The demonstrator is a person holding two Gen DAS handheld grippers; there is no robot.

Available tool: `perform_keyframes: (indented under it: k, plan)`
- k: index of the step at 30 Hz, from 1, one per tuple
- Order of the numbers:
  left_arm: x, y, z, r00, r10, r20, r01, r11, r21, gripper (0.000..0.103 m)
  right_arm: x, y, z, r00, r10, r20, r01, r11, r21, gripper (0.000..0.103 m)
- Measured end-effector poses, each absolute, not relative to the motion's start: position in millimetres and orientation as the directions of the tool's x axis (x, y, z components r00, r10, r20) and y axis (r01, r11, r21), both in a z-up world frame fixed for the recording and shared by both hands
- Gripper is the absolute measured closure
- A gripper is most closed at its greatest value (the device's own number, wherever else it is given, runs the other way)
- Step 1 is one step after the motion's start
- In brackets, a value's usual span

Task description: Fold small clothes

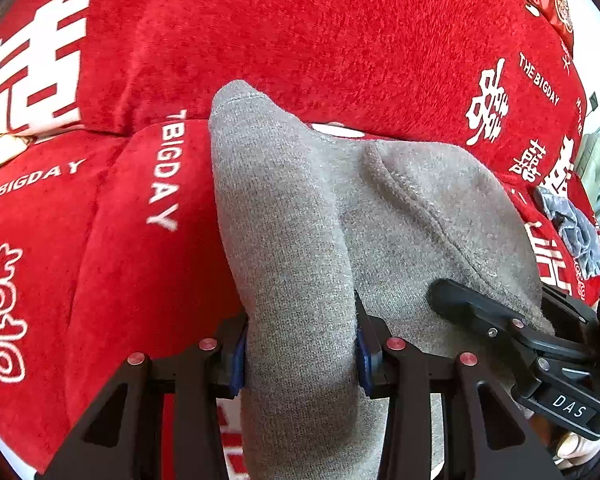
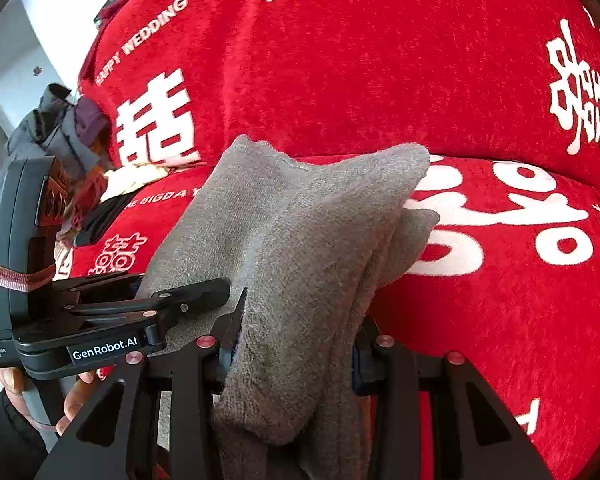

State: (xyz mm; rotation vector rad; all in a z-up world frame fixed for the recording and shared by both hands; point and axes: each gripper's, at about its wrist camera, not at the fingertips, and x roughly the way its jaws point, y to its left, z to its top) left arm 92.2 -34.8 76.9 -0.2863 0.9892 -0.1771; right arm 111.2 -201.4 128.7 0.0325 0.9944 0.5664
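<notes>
A grey knit garment (image 1: 300, 200) hangs bunched above a red plush cover, held up by both grippers. In the left wrist view my left gripper (image 1: 300, 346) is shut on one thick fold of it, the blue pads (image 1: 239, 356) pressing from both sides. To its right, a finger (image 1: 472, 312) of the other gripper lies on the same cloth. In the right wrist view my right gripper (image 2: 296, 340) is shut on another bunched edge of the grey garment (image 2: 300, 220). The left gripper's finger (image 2: 196, 294) clamps the cloth just to the left.
A red plush sofa cover (image 1: 300, 40) with white characters and lettering fills both views. A crumpled blue-grey cloth (image 1: 576, 232) lies at the right. A pile of dark clothes (image 2: 60, 128) sits at the far left. A person's hand (image 2: 76, 400) grips the left tool.
</notes>
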Motion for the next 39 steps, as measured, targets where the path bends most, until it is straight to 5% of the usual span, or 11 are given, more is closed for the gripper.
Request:
perform_keyframes:
  k: [15,17,21,23,29,32,36,39]
  plan:
    - [16,-8,27,0.507,-0.264,-0.821,-0.011,0.950,-0.312,0.060,39,-174,83,0.336,0.471,-0.816,-0.458,0.839,0.296,0.061]
    - [13,-4,20,0.513,-0.281,-0.811,-0.014,0.942,-0.335,0.057,38,-180,72,0.330,0.472,-0.818,-0.437,0.844,0.310,0.061]
    - [9,2,14,0.521,-0.270,-0.810,-0.023,0.944,-0.329,0.036,38,-194,63,0.316,0.496,-0.809,-0.403,0.842,0.358,0.058]
    - [6,6,12,0.529,-0.250,-0.811,-0.035,0.948,-0.315,0.026,39,-198,59,0.309,0.497,-0.811,-0.391,0.844,0.368,0.048]
    - [-13,37,27,0.561,-0.243,-0.791,-0.100,0.929,-0.356,0.025,38,-220,75,0.361,0.471,-0.805,-0.316,0.874,0.369,0.041]
    - [-21,43,42,0.597,-0.207,-0.775,-0.116,0.934,-0.339,0.025,23,-215,105,0.432,0.477,-0.765,-0.391,0.864,0.317,0.038]
    - [-14,32,34,0.570,-0.027,-0.821,-0.167,0.975,-0.148,0.025,2,-181,112,0.361,0.547,-0.755,-0.571,0.770,0.284,0.033]
    - [-12,39,22,0.552,-0.041,-0.833,-0.192,0.965,-0.176,0.025,0,-164,84,0.338,0.474,-0.813,-0.601,0.774,0.201,0.034]
